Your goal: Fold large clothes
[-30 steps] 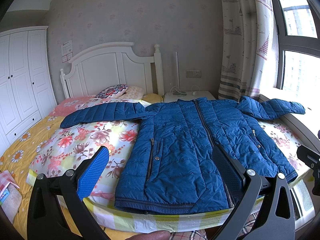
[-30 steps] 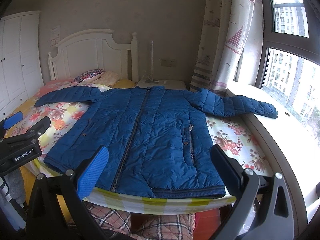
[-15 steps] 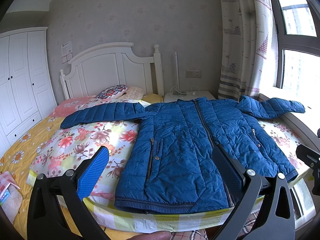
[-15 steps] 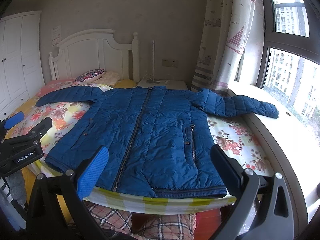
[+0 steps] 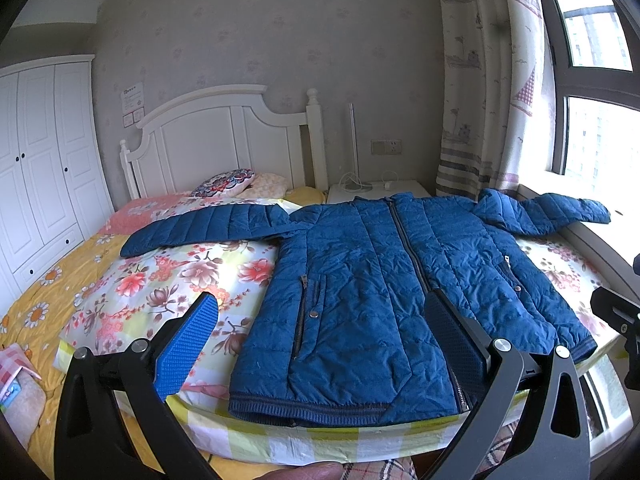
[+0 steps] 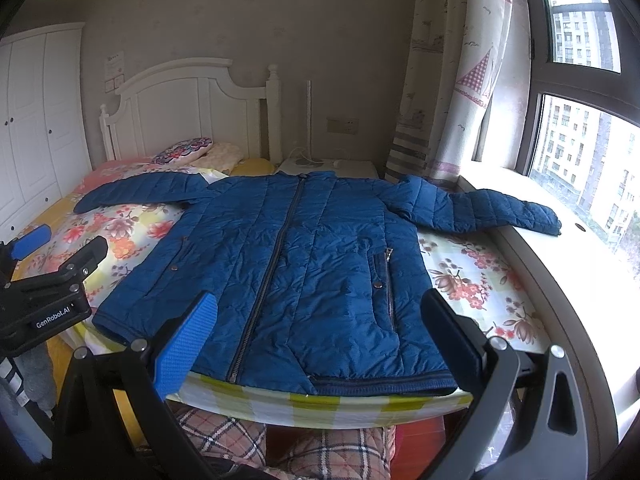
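Nothing is moving since earlier; the jacket (image 5: 384,292) is lying unfolded mid-frame, both grippers (image 5: 320,344) (image 6: 316,340) hovering spread, empty.

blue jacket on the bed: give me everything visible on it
The blue jacket is quilted and puffy, lying flat, front up, on the floral bedspread. Zipper closed, a zipped pocket on each side, ribbed hem at the bed's near edge. Both sleeves are spread outward; one reaches the window sill. Neither gripper touches it.
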{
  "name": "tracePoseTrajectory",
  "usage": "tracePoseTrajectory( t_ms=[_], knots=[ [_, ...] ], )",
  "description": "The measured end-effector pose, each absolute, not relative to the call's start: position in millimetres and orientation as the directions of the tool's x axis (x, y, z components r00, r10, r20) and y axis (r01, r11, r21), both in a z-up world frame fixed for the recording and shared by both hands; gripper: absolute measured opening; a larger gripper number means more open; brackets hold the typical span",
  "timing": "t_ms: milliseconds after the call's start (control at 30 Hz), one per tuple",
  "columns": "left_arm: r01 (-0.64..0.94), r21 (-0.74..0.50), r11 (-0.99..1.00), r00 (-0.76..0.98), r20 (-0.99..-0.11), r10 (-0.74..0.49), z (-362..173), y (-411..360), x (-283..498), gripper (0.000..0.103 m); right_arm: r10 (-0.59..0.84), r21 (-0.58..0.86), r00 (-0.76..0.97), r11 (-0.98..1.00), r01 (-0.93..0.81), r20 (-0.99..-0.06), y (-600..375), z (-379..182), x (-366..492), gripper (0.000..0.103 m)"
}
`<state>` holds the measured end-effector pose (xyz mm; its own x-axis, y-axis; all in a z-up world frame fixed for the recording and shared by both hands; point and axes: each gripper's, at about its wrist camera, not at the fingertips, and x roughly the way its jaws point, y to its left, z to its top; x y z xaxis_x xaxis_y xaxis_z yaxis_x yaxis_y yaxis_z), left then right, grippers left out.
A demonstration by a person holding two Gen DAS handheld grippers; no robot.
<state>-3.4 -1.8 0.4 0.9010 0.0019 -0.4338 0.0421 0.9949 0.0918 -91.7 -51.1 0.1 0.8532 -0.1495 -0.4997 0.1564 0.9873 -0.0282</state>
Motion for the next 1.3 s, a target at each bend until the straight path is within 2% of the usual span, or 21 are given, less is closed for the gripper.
tracePoseTrajectory(
  t_ms=[467, 700, 867, 1000, 1133, 1300],
  knots=[
    [0.058, 0.109, 0.992, 0.881, -0.473, 0.001, -19, -7, 14, 0.099, -0.116, -0.018, 0.843, 0.992, 0.126, -0.526, -52, -14, -74, 0.101],
    [0.095, 0.086, 0.992, 0.826, -0.563, -0.031, -42, -30, 91, 0.099, -0.083, 0.008, 0.82, 0.994, 0.106, -0.566, -77, -36, -7, 0.101],
    [0.129, 0.091, 0.987, 0.741, -0.671, -0.035, -68, -48, 195, 0.099, -0.123, 0.078, 0.756, 0.971, 0.225, -0.642, -137, -61, 55, 0.101],
    [0.147, 0.099, 0.984, 0.687, -0.726, -0.03, -93, -44, 262, 0.099, -0.153, 0.202, 0.729, 0.904, 0.376, -0.667, -217, -84, 82, 0.101],
    [0.121, 0.093, 0.988, 0.654, -0.756, -0.009, -118, -26, 303, 0.099, -0.161, 0.339, 0.717, 0.797, 0.5, -0.678, -302, -105, 104, 0.101],
    [0.115, -0.006, 0.993, 0.546, -0.835, -0.069, -160, 4, 332, 0.099, -0.243, 0.382, 0.707, 0.703, 0.6, -0.664, -386, -112, 149, 0.1]
  ],
)
